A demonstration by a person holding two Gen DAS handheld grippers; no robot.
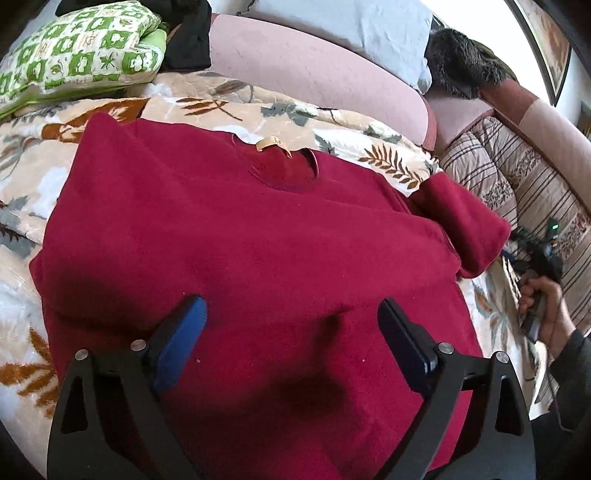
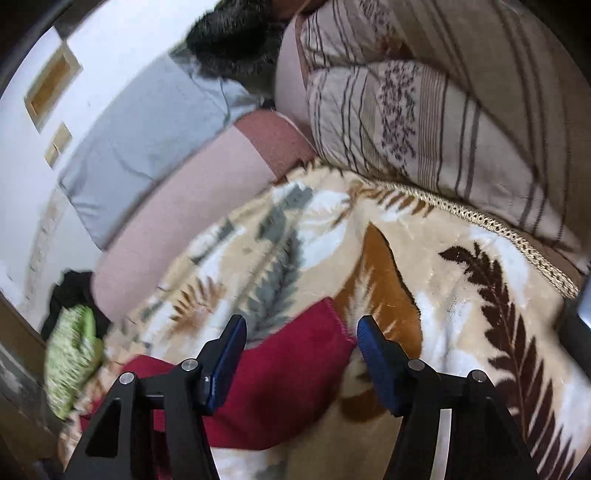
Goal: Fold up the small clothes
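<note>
A dark red fleece sweater point(image 1: 240, 240) lies flat on a leaf-patterned blanket point(image 1: 22, 177), neck opening with a tan label point(image 1: 271, 144) at the far side. Its left sleeve seems folded in over the body. Its right sleeve point(image 1: 461, 225) sticks out to the right. My left gripper point(image 1: 291, 314) is open and empty, hovering over the sweater's lower body. My right gripper point(image 2: 301, 326) is open and empty, its jaws on either side of the red sleeve cuff point(image 2: 295, 354) just above the blanket point(image 2: 461, 295). The right hand and its gripper also show in the left wrist view point(image 1: 543, 295).
A green patterned pillow point(image 1: 77, 51) and dark clothing point(image 1: 188, 37) lie at the far left. A pink bolster point(image 1: 314, 70) and a grey pillow point(image 1: 351, 26) run along the back. A striped quilt point(image 2: 461, 110) lies to the right, with dark fur point(image 1: 461, 62) behind.
</note>
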